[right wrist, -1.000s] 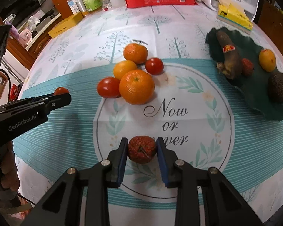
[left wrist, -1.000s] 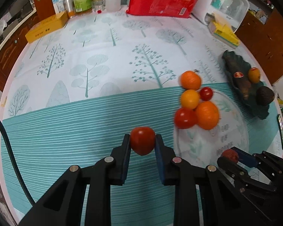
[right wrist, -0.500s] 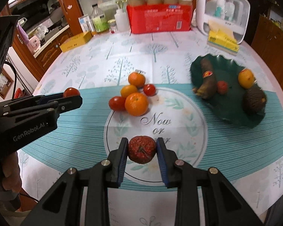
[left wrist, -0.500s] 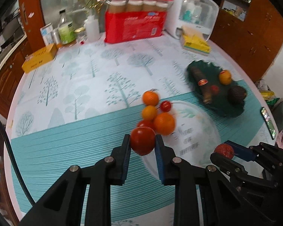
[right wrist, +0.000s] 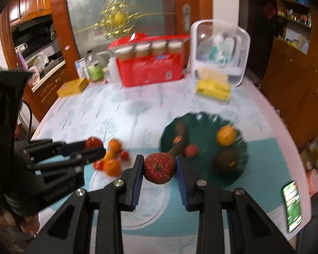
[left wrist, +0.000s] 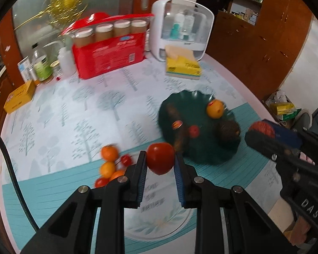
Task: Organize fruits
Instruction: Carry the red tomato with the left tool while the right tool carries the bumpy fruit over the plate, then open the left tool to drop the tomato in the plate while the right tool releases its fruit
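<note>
My left gripper [left wrist: 160, 158] is shut on a smooth red tomato [left wrist: 160, 158], held well above the table. My right gripper [right wrist: 159, 167] is shut on a wrinkled dark red fruit [right wrist: 159, 167], also raised. The dark green leaf-shaped plate [left wrist: 203, 154] [right wrist: 205, 176] holds a brown elongated fruit [right wrist: 180, 139], a small red fruit [right wrist: 190, 150], an orange fruit [right wrist: 225, 135] and a dark round fruit [right wrist: 226, 160]. A cluster of oranges and small tomatoes [left wrist: 110, 165] [right wrist: 112, 160] lies on the cloth left of the plate. Each gripper shows in the other's view: the right gripper [left wrist: 262, 130], the left gripper [right wrist: 93, 145].
At the back of the table stand a red pack of jars [left wrist: 108, 50], a white storage box [left wrist: 180, 29], yellow tissue packs [left wrist: 183, 66], bottles [left wrist: 40, 65] and a yellow box [left wrist: 19, 99]. A phone [right wrist: 292, 206] lies near the right table edge. Wooden cabinets [left wrist: 260, 42] stand behind.
Both grippers have risen away from the table with their fruits still held, and swung toward the green plate. The fruit cluster now lies lower left in both views.
</note>
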Action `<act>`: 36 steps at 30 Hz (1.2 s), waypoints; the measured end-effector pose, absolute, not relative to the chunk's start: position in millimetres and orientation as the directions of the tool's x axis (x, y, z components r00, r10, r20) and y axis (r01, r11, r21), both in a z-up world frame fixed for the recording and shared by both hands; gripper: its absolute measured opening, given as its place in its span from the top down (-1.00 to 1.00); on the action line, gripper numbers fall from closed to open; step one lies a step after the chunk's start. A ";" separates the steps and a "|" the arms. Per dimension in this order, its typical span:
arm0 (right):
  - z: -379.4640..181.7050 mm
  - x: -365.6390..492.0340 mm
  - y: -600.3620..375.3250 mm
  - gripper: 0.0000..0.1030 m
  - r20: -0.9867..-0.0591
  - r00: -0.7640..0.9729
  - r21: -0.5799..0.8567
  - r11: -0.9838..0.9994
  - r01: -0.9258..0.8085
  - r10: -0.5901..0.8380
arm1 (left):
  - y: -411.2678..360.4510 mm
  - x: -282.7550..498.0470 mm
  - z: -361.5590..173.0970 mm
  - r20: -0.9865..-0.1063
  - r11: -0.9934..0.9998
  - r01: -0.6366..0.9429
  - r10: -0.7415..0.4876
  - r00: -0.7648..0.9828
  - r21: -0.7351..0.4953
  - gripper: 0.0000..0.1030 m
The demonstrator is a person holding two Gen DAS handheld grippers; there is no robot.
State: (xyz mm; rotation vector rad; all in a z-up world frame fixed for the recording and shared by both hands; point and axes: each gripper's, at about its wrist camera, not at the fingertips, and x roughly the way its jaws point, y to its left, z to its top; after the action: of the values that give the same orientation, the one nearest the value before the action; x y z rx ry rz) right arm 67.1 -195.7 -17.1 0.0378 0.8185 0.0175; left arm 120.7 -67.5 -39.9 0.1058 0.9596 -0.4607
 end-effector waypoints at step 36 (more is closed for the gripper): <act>-161.1 218.9 -327.7 0.39 -0.892 0.409 0.166 0.981 -0.100 0.193 | -244.1 284.9 -175.6 -0.939 0.924 0.381 -0.163 0.303 -0.038 0.55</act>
State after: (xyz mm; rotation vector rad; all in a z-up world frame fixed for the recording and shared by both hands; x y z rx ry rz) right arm 218.9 -327.7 -161.1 0.0912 1.1347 0.1848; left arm 284.9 -244.1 -175.6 0.2064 1.2121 -0.3639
